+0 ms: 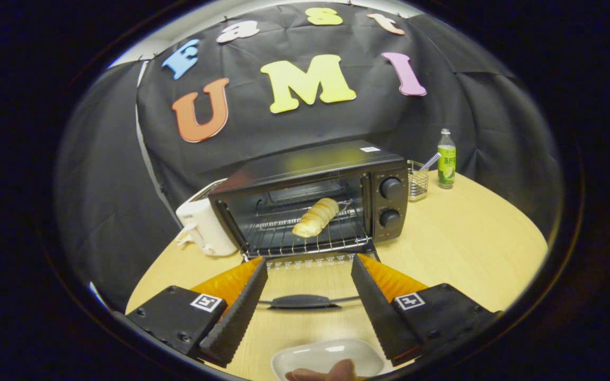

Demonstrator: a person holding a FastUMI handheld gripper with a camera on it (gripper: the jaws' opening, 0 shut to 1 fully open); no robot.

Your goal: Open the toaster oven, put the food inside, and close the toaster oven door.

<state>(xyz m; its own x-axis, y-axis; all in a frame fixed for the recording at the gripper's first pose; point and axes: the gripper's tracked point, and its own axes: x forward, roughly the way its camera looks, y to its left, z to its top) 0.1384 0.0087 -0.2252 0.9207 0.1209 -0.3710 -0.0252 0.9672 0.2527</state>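
White plate [326,355] between hand-held gripper [309,264] fingers, spread, empty; bread [315,217] on toaster oven [310,203] rack, door open.

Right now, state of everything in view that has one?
Black toaster oven: open.
Glass oven door with black handle: folded down flat, handle between the jaws.
Golden bread roll: inside, lying on the wire rack.
White oval plate: on the wooden table, something brown at its near rim.
Green bottle: upright, capped.
Wire mesh basket: upright, a straw sticking out.
Gripper: jaws open, holding nothing.
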